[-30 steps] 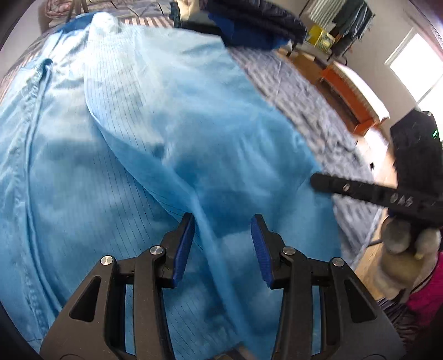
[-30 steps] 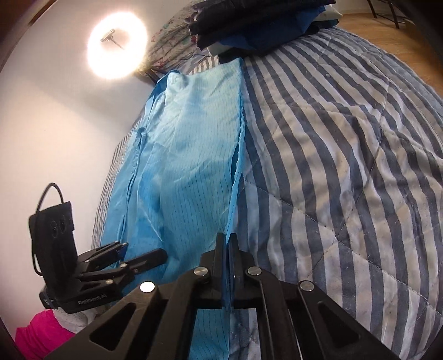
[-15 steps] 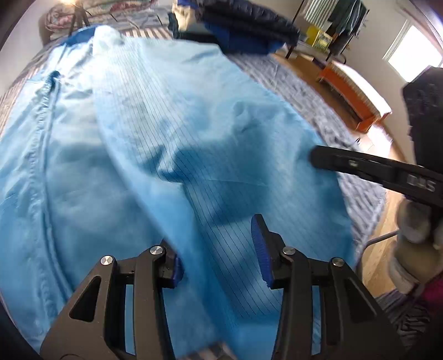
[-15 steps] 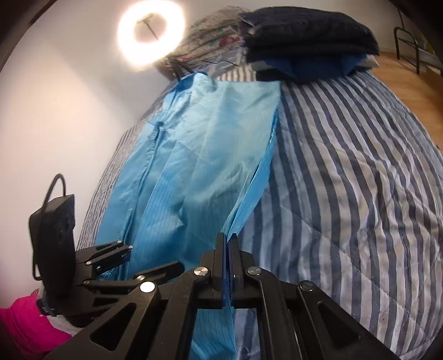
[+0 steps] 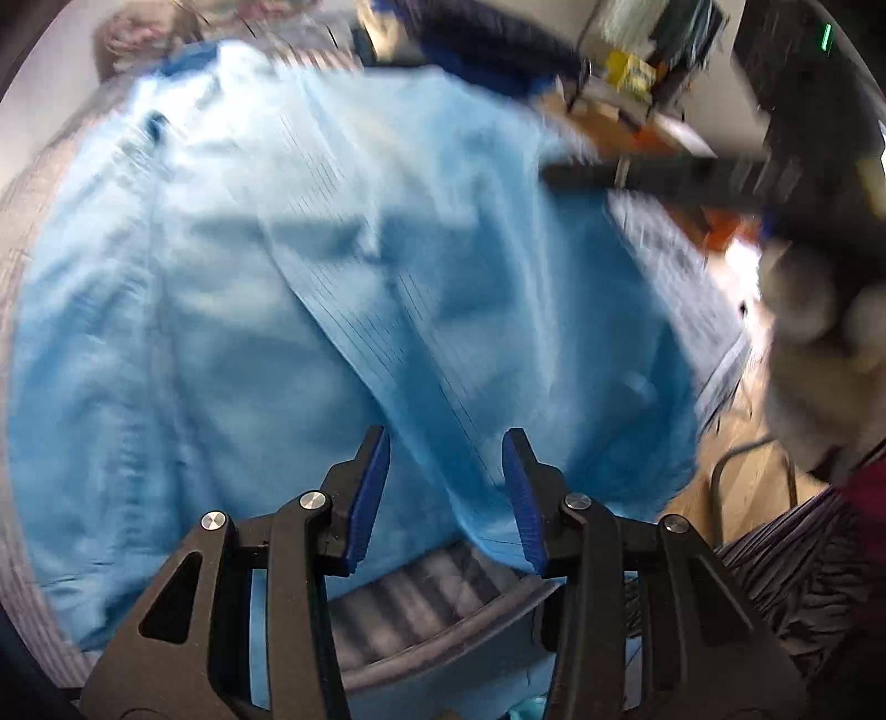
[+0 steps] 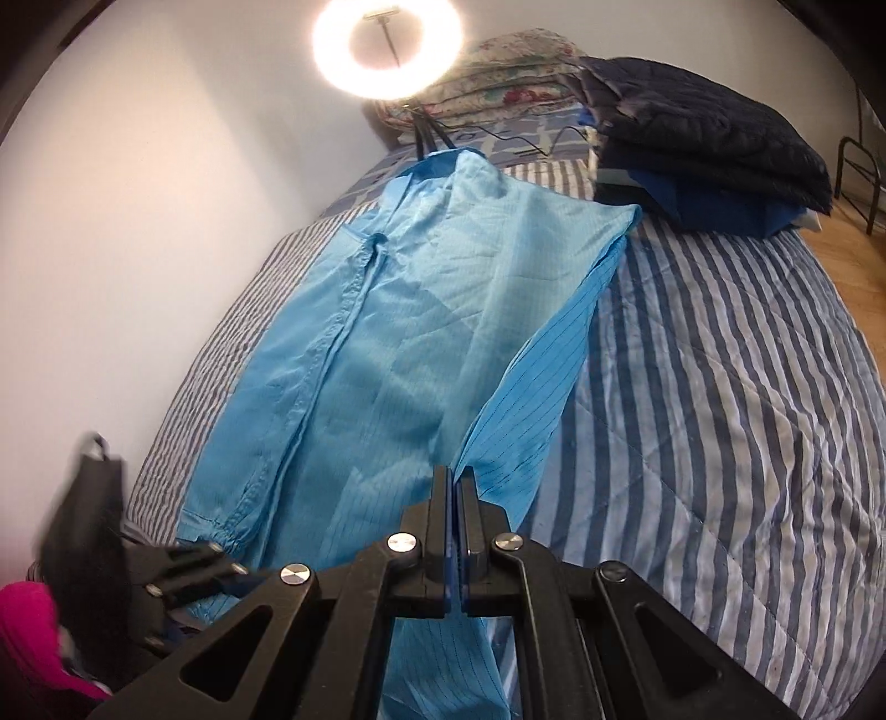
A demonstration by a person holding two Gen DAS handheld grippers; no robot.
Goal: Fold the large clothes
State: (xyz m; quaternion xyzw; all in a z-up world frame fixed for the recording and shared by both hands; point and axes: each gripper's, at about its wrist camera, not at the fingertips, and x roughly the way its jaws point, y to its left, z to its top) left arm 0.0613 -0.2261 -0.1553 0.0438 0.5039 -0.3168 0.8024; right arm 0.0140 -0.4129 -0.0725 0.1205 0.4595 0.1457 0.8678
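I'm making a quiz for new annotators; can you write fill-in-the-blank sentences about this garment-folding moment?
1. The right gripper is ____ on an edge of the light blue garment.
2. The left gripper has its blue pads ____, with the fabric passing between them.
3. The garment lies on a ____ bedspread.
4. At the head of the bed a lit ____ light stands by the dark folded pile.

Missing words: shut; open; striped; ring
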